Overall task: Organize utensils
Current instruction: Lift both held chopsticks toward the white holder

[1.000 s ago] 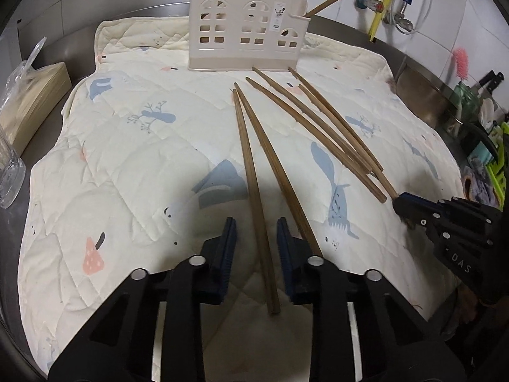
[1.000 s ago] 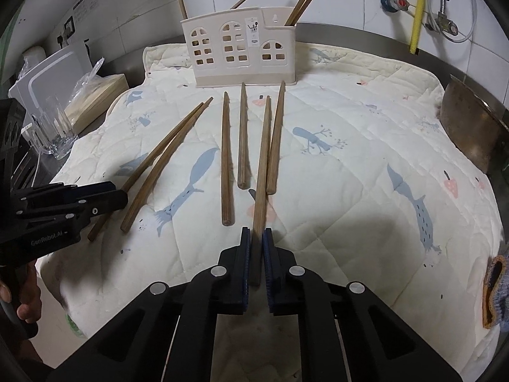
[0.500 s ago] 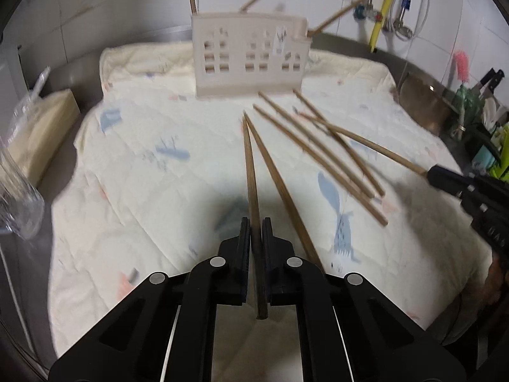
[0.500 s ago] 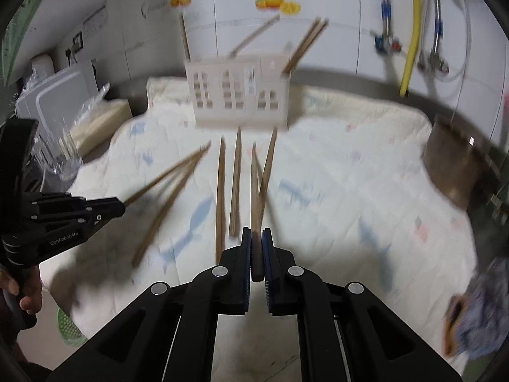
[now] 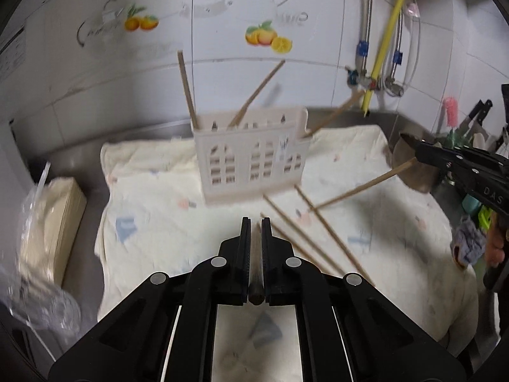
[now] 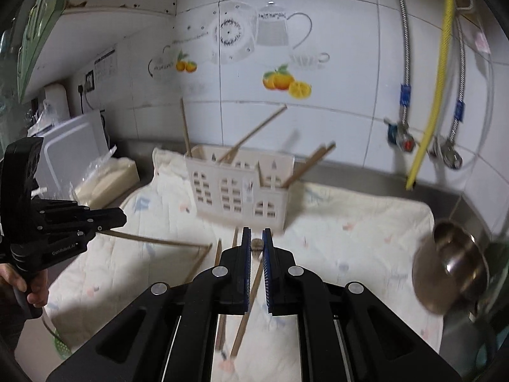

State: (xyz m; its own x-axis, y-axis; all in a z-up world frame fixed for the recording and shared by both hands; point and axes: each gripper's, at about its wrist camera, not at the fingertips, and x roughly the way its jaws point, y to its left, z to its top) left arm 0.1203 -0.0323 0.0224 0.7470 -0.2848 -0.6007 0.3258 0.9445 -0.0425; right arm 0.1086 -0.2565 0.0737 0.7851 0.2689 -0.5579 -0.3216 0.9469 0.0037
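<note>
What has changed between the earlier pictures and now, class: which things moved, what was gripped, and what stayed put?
The left gripper, open around a chopstick a second ago, has shut on that chopstick and lifted it. The right gripper, already clamped on its chopstick, has raised it off the quilted mat too. The white holder and the loose chopsticks stayed put.

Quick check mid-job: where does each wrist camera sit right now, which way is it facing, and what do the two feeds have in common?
Left wrist: on the left gripper, raised over the quilt, facing the holder and tiled wall; own fingers shut on a chopstick; right gripper enters at right.
Right wrist: on the right gripper, facing the same holder; own fingers shut on a chopstick; left gripper and a hand at left.
Shared: holder, quilt, loose chopsticks, orange decals, each other's gripper.
</note>
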